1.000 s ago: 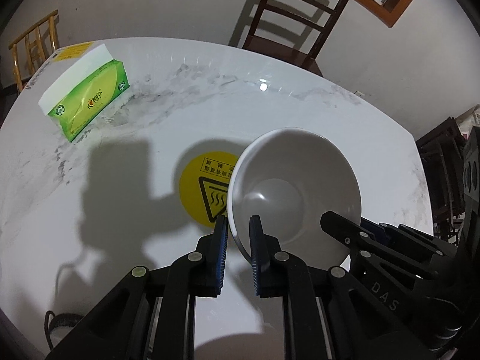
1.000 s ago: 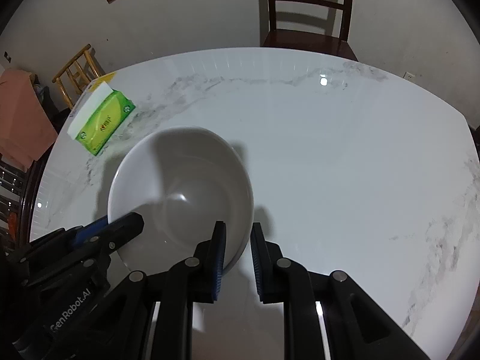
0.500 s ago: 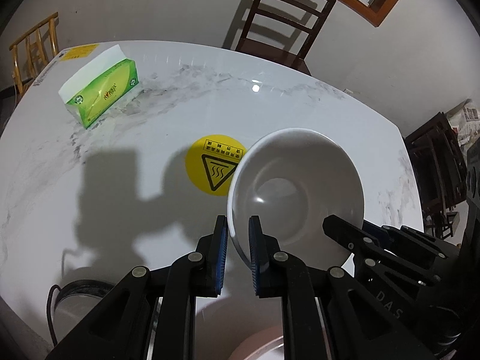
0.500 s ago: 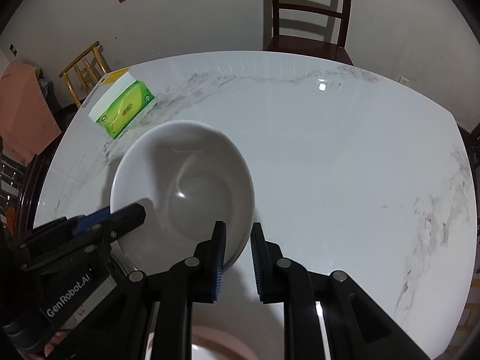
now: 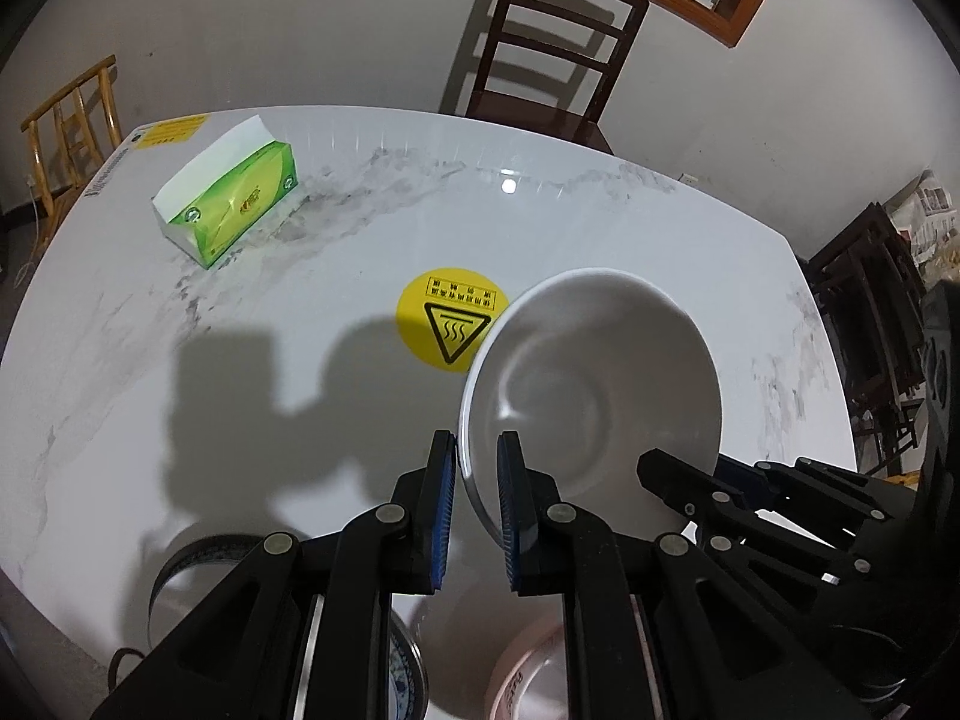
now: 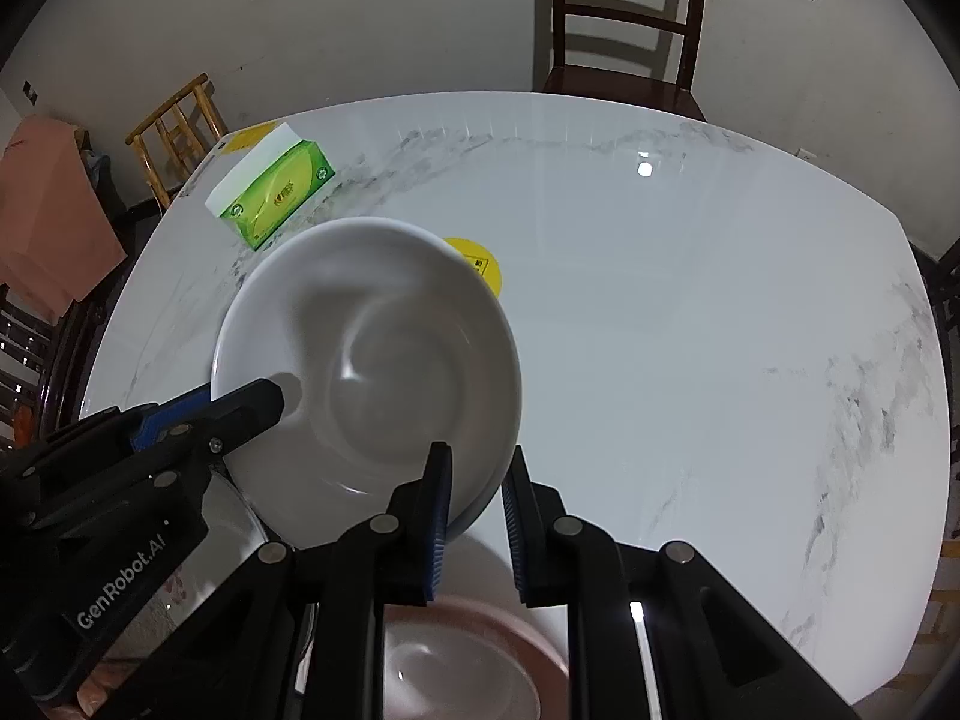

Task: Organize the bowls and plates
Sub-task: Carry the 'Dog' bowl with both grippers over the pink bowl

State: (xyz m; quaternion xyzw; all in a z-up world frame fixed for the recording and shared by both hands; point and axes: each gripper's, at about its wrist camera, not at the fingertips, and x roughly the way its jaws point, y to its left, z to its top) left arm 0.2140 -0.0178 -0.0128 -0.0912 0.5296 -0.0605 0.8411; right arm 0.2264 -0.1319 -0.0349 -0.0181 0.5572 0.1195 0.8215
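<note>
Both grippers hold one white bowl (image 5: 591,384) off the counter (image 6: 690,312): the left gripper (image 5: 477,504) has its jaws clamped on the bowl's left rim, the right gripper (image 6: 474,516) on its right rim. Only the left wrist view shows the whole yellow warning sticker (image 5: 450,318) and a dark-rimmed dish (image 5: 198,558) at the near edge. Only the right wrist view shows a pink-rimmed bowl (image 6: 480,654) plainly below the jaws. A green tissue box (image 6: 273,192) lies near the far left corner.

A white marble table (image 5: 600,228) is carrying a green tissue box (image 5: 231,204) lying far left of its yellow warning sticker (image 5: 447,318), and dishes sitting nearer the camera than the sticker.
</note>
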